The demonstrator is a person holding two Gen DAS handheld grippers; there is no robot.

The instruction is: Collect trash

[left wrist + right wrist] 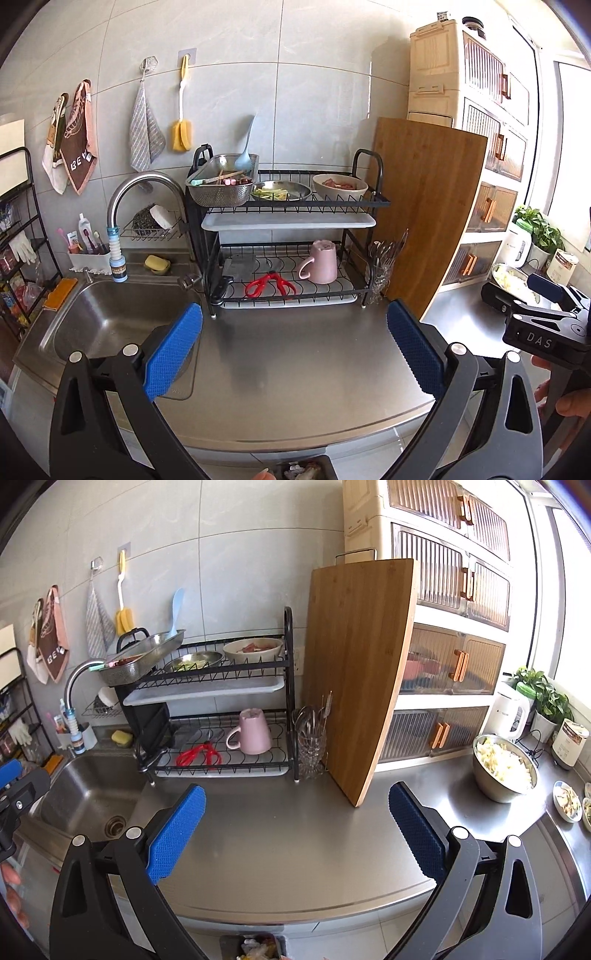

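The trash sits in a dark bin [253, 947] below the bench's front edge [295, 912] — under and slightly left of my right hand-held gripper [297, 830], under the left hand-held gripper [295, 350] too. I see no loose scrap on the bench. Long axis: cannot tell. The right looks nearer. Both have fingers wide apart, holding nothing. Legible writing — "DAS" on the right tool's body [539, 338]; "BEA", mirrored, on a hanging brown towel [79, 162].

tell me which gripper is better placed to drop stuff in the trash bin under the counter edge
Right, marginally. Both grippers are open and empty above the counter. In the right wrist view the trash bin lies nearer the middle under the right gripper than the left gripper.
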